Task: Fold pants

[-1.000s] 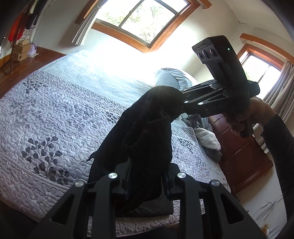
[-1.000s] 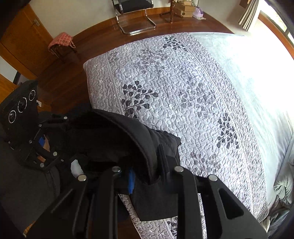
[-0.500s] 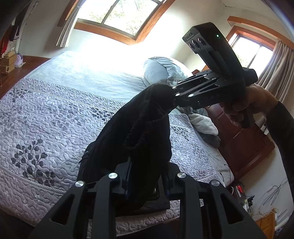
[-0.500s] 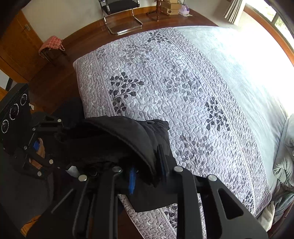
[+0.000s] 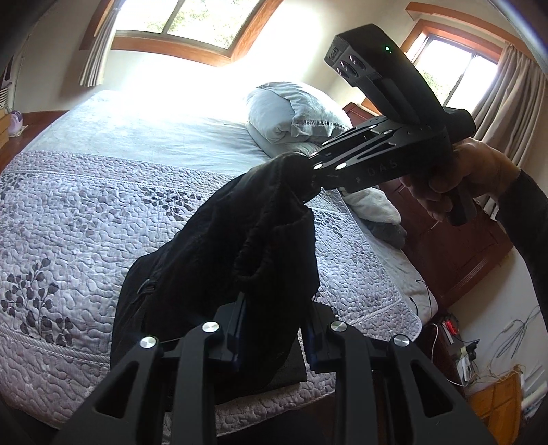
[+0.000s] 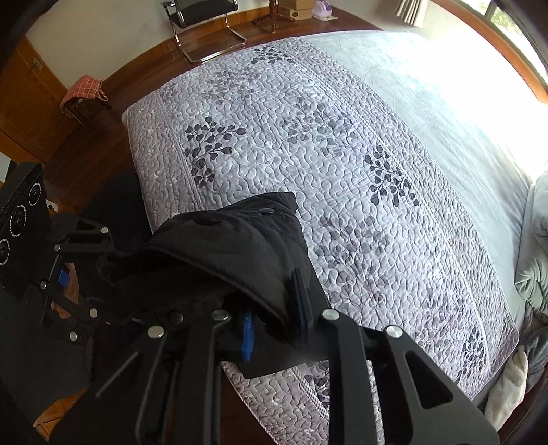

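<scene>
Above the near edge of the bed (image 5: 102, 212), your two grippers hold the black pants (image 5: 239, 246) bunched up between them, clear of the quilt for most of their length. Your left gripper (image 5: 274, 328) sits at six o'clock in its own view, its jaws clamped on a thick fold of the dark cloth, which rises from there toward one o'clock. At that upper end your right gripper (image 5: 308, 178) comes in from three o'clock, its tips buried in the fabric, with your right hand (image 5: 459, 181) wrapped round its handle near the curtain (image 5: 513, 102).

From the right wrist, your right gripper (image 6: 274, 325) points steeply down at six o'clock, pinched on the folded waistband edge of the pants (image 6: 233, 246), a blue pad (image 6: 247, 337) showing beside the cloth. The garment runs from there toward nine o'clock, where your left gripper (image 6: 102, 270) grips its other end. A lower flap of the pants hangs down and lies against the quilt's near border.

Beyond the pants the quilt (image 6: 342, 154) with its grey leaf sprigs spreads toward twelve and two o'clock. A pillow (image 5: 291, 113) lies at one o'clock in the left view, and a chair (image 6: 202, 20) stands at eleven o'clock in the right view.
</scene>
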### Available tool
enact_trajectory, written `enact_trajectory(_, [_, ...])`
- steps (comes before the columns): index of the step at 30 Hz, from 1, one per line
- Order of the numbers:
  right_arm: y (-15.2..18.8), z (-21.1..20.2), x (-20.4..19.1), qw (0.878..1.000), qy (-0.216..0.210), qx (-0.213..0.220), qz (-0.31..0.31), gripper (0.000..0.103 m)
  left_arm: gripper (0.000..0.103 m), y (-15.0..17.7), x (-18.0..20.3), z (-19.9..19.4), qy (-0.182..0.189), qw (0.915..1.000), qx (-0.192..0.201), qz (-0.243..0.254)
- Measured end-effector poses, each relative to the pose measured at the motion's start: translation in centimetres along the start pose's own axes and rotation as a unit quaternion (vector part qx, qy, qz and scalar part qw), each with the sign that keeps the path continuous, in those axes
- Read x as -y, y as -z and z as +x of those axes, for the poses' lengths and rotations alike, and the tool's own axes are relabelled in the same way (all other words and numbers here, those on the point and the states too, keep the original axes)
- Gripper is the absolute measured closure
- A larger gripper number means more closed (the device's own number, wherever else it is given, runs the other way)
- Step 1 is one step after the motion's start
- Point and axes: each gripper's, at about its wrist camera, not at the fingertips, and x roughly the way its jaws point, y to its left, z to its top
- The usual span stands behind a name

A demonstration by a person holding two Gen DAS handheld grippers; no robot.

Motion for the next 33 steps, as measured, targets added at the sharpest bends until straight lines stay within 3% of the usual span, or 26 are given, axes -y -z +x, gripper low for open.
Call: enact_trajectory(33, [10.9, 5.5, 5.9, 0.999, -0.009, -0.002, 0.051, 0.088, 0.076, 4.0, 5.4, 10.1, -0.006, 0.9944, -0.087, 0.06])
